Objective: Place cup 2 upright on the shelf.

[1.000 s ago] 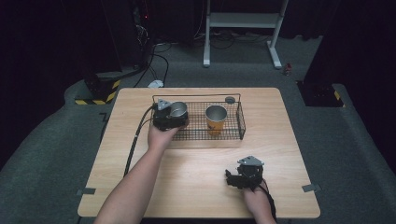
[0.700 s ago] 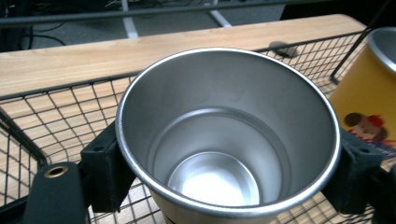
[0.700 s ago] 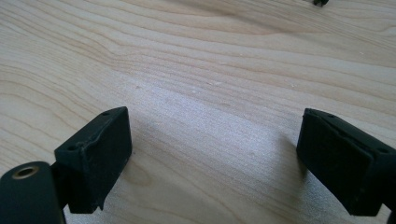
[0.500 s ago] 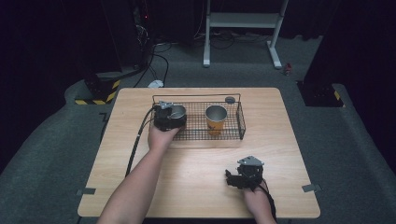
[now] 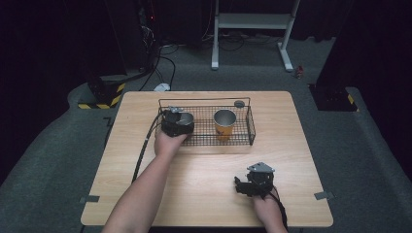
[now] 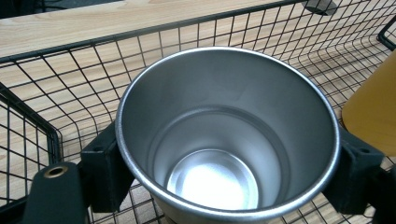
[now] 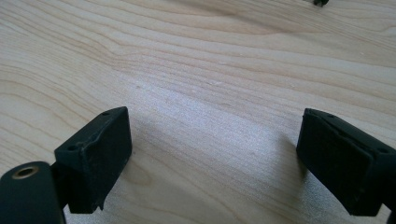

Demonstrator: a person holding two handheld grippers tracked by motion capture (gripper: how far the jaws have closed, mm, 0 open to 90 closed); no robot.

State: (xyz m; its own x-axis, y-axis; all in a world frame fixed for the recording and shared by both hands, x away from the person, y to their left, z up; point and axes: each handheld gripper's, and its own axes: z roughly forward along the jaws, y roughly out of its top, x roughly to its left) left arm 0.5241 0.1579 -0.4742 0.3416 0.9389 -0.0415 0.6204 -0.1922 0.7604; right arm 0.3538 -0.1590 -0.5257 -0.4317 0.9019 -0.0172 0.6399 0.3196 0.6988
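Plainly, everything here is placed against the wire basket (image 5: 250, 127), which sits on the far half of the wooden counter (image 5: 121, 160). The left claw (image 5: 177, 124) is over the basket's left end, and the left gripper view shows its two black jaws pressed against opposite sides of a steel cup (image 6: 226, 135), so it is gripping that cup. The cup stands upright, mouth up, its long axis running straight up from the basket floor, with the wire mesh (image 6: 56, 93) visible around and beneath it; whether its base touches the mesh cannot be told. Just to its right in the basket stands an orange cup (image 5: 224, 124) with a metal-looking inside, close but apart from the steel one. A small dark round thing (image 5: 239, 103) lies by the basket's far rim.

The right claw (image 5: 243, 184) rests well apart from the basket, at the near edge of the counter, its jaws spread wide over bare wood (image 7: 210, 93) and holding nothing.

Judging by this, any lift or release of the steel cup falls to the left hand, along that upright axis.

No brand, label or writing can be read on either cup.
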